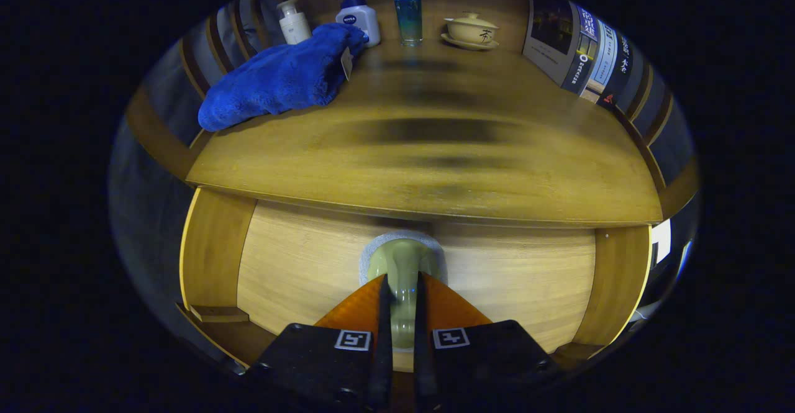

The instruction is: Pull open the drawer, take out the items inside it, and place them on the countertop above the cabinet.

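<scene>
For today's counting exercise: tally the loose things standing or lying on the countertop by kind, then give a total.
Pump bottles: 2
Towel: 1
Tumbler: 1
Lidded cup on saucer: 1
Books: 1 stack; number unclear
Total: 6, counting the stack as one
The gripper is shut on the drawer knob.

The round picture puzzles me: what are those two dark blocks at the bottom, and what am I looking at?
The camera rides on a hand-held gripper, a two-finger tool a person carries. The blocks are its body; its two fingers reach forward and are closed on the drawer knob of a wooden cabinet, both pressing it. The drawer front looks shut. Above is the countertop, holding a blue towel, two pump bottles, a blue tumbler, a lidded tea bowl and leaning books.
</scene>
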The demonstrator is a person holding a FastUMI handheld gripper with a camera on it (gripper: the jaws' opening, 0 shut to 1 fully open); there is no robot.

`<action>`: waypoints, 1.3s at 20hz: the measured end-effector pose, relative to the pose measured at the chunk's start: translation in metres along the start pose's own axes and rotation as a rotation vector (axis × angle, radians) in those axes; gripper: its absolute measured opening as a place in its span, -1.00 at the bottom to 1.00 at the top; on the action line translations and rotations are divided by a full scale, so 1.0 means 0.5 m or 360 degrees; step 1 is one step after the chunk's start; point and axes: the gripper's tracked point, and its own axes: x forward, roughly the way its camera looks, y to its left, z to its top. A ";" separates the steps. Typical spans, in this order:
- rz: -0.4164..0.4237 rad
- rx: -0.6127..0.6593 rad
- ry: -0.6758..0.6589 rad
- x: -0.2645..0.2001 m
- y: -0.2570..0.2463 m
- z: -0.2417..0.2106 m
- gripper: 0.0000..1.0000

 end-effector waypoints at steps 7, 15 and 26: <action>-0.0008 -0.0018 -0.0081 -0.100 0.005 0.003 -0.55; -0.0026 -0.0050 -0.0189 -0.202 0.019 0.035 -0.55; -0.0093 -0.0065 -0.0278 -0.265 0.018 0.131 -0.55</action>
